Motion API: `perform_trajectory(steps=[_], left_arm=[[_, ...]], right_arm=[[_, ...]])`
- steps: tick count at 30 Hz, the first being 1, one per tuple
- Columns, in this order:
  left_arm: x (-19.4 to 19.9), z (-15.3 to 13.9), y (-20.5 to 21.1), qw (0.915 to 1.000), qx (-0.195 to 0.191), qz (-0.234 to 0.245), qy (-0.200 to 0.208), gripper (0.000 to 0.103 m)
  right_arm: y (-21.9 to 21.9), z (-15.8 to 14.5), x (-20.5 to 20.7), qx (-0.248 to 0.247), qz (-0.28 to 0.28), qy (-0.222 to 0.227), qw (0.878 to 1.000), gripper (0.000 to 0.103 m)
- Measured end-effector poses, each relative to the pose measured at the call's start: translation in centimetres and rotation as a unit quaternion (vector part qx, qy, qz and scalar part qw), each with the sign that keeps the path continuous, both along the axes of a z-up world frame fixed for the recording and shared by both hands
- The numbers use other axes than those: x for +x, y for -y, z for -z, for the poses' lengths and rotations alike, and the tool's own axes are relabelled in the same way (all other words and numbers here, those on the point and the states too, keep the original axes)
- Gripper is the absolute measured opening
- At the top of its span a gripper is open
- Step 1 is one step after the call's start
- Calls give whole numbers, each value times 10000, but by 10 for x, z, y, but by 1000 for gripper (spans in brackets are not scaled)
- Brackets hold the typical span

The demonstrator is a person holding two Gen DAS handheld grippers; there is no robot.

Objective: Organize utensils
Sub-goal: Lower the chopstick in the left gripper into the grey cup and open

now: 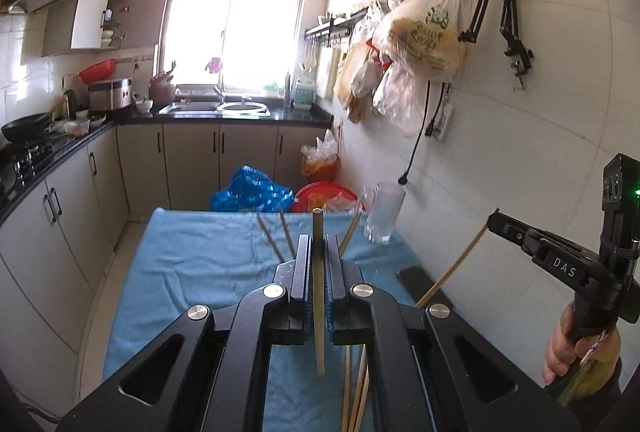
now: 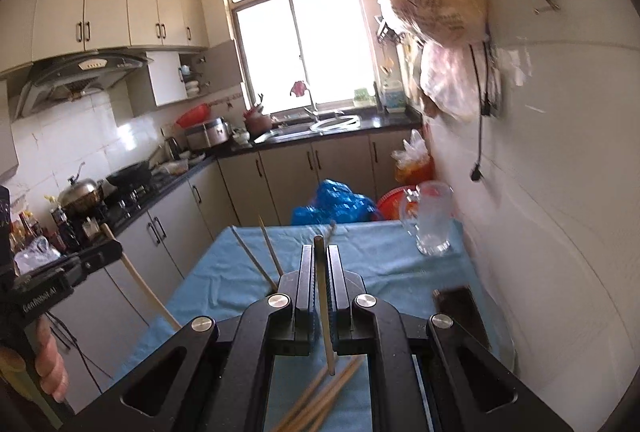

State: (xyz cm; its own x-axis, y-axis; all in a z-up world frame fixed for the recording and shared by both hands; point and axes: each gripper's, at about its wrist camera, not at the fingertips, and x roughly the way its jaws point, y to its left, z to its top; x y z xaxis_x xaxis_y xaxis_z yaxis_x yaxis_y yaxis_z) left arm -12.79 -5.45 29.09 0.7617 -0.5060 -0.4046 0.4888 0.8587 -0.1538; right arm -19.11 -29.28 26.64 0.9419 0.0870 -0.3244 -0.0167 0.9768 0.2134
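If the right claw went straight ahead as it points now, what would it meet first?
Likely nothing on the table: the right claw, shut on a chopstick, points over the blue cloth toward the blue bag; depth unclear.

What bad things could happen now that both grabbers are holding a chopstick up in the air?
1. Each chopstick is pinched only partway along: the left gripper grips one chopstick and the right gripper grips another, so either might swivel or slip out.
2. The glass mug stands near the far right corner of the blue cloth; a careless poke might tip it over.
3. Loose chopsticks lie below, so a dropped one could scatter them.
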Motion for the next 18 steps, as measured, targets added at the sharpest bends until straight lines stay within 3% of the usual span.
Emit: perform_trajectory(steps=[4,9,18], left_arm=[[24,-18,11,9997,-72,-134,189,5],[60,-26,25,9995,-169,-228,136,5],[127,1,45,9988,-141,-373,-277,5]], right_arm=[[-7,-21,27,8,-80,172,9998,6],[-13,-34,65,199,-182,215,9994,6],[-12,-25,114,546,-208,45,9983,6]])
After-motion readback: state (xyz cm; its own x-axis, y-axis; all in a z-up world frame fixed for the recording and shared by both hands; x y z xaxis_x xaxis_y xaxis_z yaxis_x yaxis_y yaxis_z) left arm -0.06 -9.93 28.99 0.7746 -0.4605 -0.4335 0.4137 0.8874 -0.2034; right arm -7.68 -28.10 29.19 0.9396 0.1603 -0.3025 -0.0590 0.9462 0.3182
